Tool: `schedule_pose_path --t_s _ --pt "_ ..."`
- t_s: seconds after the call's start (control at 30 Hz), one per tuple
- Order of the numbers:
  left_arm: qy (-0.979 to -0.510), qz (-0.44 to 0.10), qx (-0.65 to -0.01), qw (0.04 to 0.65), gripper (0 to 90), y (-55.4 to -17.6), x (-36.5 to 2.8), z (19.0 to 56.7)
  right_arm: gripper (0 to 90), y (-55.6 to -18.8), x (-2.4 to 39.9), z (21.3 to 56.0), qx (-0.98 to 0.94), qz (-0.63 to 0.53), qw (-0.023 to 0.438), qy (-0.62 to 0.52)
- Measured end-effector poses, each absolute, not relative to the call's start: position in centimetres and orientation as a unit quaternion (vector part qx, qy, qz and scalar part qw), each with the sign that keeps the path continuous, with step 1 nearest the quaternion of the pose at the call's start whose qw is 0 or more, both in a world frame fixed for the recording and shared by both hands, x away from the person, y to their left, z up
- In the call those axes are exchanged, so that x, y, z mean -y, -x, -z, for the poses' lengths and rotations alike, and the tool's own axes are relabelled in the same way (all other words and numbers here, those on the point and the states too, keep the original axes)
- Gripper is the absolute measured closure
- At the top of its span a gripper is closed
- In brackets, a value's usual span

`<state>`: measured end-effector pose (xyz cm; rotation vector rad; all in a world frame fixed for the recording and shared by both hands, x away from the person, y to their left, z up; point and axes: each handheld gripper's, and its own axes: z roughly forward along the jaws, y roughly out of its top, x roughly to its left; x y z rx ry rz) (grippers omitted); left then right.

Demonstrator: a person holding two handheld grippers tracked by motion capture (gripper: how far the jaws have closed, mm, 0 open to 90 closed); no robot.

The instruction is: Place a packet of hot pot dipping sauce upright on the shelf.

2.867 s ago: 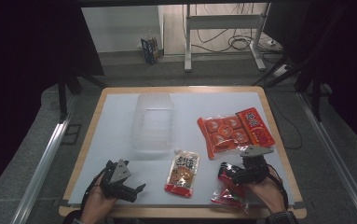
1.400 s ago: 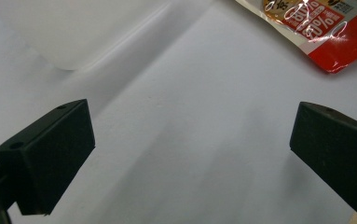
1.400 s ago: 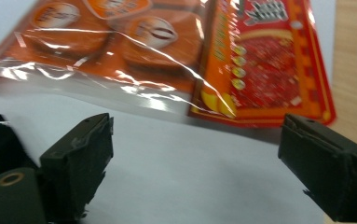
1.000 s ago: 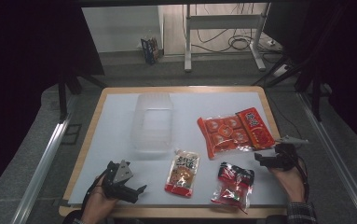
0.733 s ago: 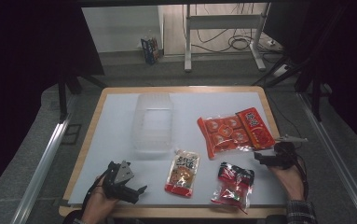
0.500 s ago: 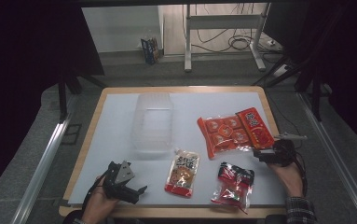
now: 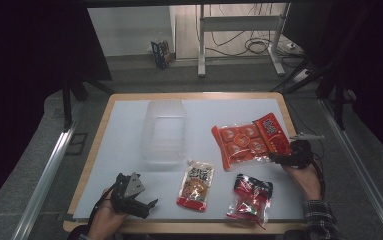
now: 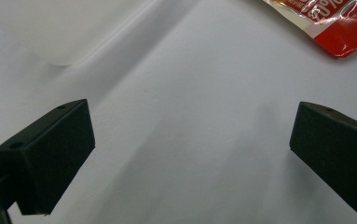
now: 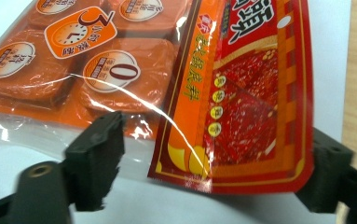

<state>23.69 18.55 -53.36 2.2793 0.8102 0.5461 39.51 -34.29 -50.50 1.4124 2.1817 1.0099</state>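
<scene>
— So where's the red snack packet (image 9: 250, 116)?
— Flat on the counter (image 7: 129, 145), far right, its near edge between the right tongs (image 9: 213, 182), which were just closing, not pinching yet.
— Left tongs (image 8: 190, 154)?
— Wide open, empty.

On the table (image 7: 129, 125), a container (image 7: 164, 131) sits at centre left of the high view. Right of it lies a large packet (image 7: 249, 141), the right gripper (image 7: 285, 159) at its lower right edge. Below, two pouches (image 7: 196, 185) (image 7: 250, 197) lie side by side; the left gripper (image 7: 138, 206) rests lower left.
</scene>
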Motion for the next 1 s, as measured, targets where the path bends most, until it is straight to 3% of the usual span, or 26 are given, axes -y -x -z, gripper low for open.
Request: schedule_pose_path --t_s 0.27,0.8,1.0 --pt "-0.872 -0.208 -0.304 0.324 0.0 -23.7 -18.3 53.4 45.5 -40.8 34.0 49.5 -0.774 -0.347 0.178 -0.498" --pt "-0.879 -0.208 -0.290 0.316 0.0 -23.6 -17.9 53.6 70.7 -44.4 33.5 50.6 -0.784 -0.318 0.158 -0.508" --pt "-0.876 -0.215 -0.293 0.318 0.0 -23.5 -18.0 53.5 88.2 -44.4 32.9 50.5 -0.776 -0.310 0.161 -0.525"
